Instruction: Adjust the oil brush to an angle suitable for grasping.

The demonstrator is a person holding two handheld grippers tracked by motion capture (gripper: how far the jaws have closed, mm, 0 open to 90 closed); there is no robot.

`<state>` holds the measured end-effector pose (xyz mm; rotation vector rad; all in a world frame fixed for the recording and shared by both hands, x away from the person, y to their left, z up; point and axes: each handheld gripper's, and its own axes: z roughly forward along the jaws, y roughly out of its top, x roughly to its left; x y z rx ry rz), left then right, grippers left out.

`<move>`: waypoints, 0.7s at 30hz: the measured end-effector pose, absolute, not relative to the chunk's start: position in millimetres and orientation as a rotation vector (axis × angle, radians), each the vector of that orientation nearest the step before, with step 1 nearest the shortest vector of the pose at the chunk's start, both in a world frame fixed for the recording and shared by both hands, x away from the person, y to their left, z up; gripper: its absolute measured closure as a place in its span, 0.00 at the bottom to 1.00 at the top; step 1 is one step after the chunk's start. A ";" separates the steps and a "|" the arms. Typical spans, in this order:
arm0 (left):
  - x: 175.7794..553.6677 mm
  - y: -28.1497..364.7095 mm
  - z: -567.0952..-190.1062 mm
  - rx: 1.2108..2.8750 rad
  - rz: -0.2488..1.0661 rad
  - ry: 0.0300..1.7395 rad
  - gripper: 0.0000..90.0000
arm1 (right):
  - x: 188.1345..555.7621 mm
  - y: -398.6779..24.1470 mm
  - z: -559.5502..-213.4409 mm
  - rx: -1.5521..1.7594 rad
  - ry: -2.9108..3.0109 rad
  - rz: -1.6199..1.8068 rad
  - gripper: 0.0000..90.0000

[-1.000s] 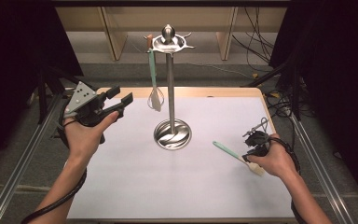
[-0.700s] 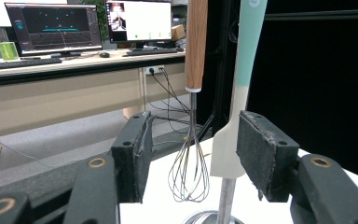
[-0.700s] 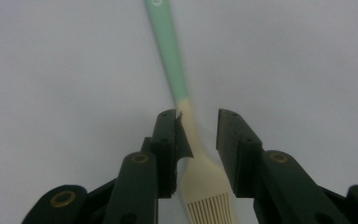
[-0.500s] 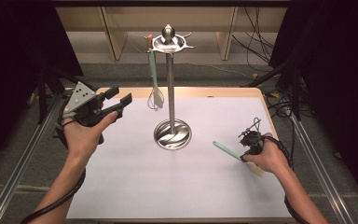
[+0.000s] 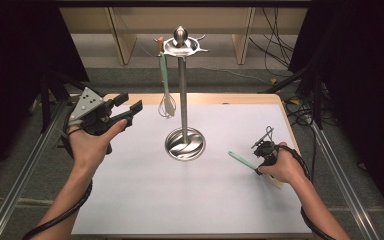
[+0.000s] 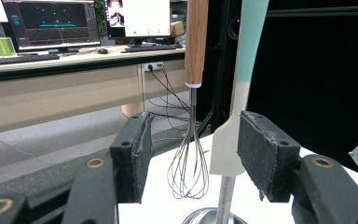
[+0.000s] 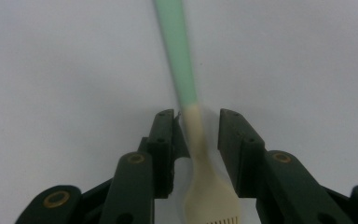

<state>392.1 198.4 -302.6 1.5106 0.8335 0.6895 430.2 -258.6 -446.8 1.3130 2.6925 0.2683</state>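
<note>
1. Mint-green and cream in colour, the slim silicone brush (image 5: 244,161) lies flat on the white-covered bench (image 5: 145,200), to the right of the steel stand's round base (image 5: 185,144) and apart from it.
2. Judging by the rack, the job is to hang utensils on the tall chrome stand (image 5: 182,90). Two already hang from its top ring: a wire whisk with a wooden handle (image 5: 166,105) and a mint-and-cream spatula (image 6: 242,93), so that share looks done.
3. Left to do, as I read it: grip the brush, lift it and hook it on a free arm of the ring.
4. Right hand-held gripper (image 7: 196,140) points down over the brush, its jaws straddling the cream neck. They have just been opening a little, gaps show on both sides, and nothing is clamped yet.
5. Left hand-held gripper (image 5: 125,106) hovers above the bench's left side, jaws apart and empty, facing the hanging whisk.
6. No bowl or box is on the bench; the stand is the only holder.
</note>
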 end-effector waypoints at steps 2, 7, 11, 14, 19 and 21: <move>392.1 198.3 -302.7 1.512 0.688 0.835 0.49 | 430.9 -258.3 -450.6 1.304 2.684 0.269 0.74; 392.6 198.9 -302.9 1.509 0.686 0.839 0.49 | 431.8 -257.5 -452.2 1.309 2.698 0.248 0.74; 393.4 198.6 -303.8 1.513 0.682 0.839 0.49 | 433.4 -257.5 -451.9 1.291 2.716 0.240 0.76; 394.3 199.4 -304.2 1.516 0.697 0.838 0.49 | 433.3 -256.3 -451.8 1.299 2.721 0.231 0.78; 394.1 199.1 -304.3 1.518 0.697 0.838 0.49 | 432.6 -255.5 -451.6 1.320 2.727 0.232 0.83; 393.9 198.8 -304.3 1.517 0.692 0.838 0.49 | 432.0 -254.3 -451.7 1.330 2.729 0.227 0.87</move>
